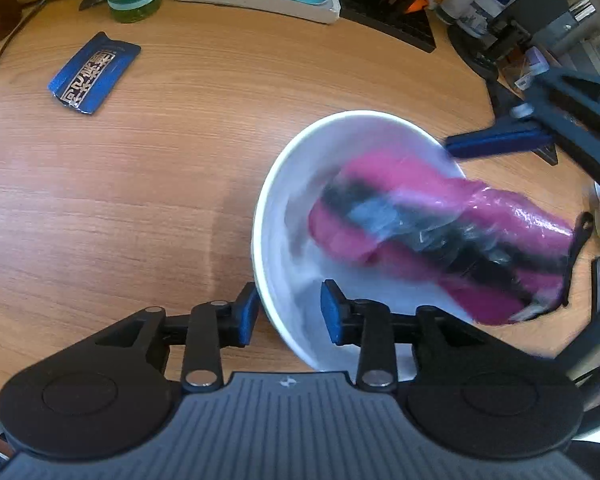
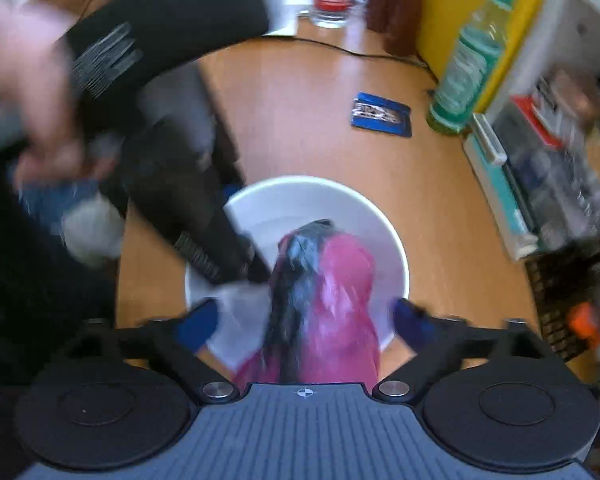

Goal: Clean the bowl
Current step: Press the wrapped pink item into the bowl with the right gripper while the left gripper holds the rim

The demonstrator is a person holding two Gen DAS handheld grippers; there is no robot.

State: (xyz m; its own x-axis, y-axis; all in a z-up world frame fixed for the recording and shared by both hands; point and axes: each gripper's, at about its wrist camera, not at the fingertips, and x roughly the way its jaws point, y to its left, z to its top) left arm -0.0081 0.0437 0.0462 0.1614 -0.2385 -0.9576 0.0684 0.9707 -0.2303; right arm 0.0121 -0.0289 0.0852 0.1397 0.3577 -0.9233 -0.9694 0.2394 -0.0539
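Bowl [image 1: 284, 216], white, sits on the desk [image 1: 140, 200] right of centre; its near rim stands between the left gripper's [image 1: 288, 312] part-open pads, one outside the wall and one inside, with contact not discernible. It looks light, thin-walled and smooth, so likely to skid or tip; judged best held at the rim. Right gripper [image 2: 304, 320] has a pink-and-black cloth [image 2: 324, 288] running between its wide-set pads into the bowl; grip cannot be confirmed through blur.
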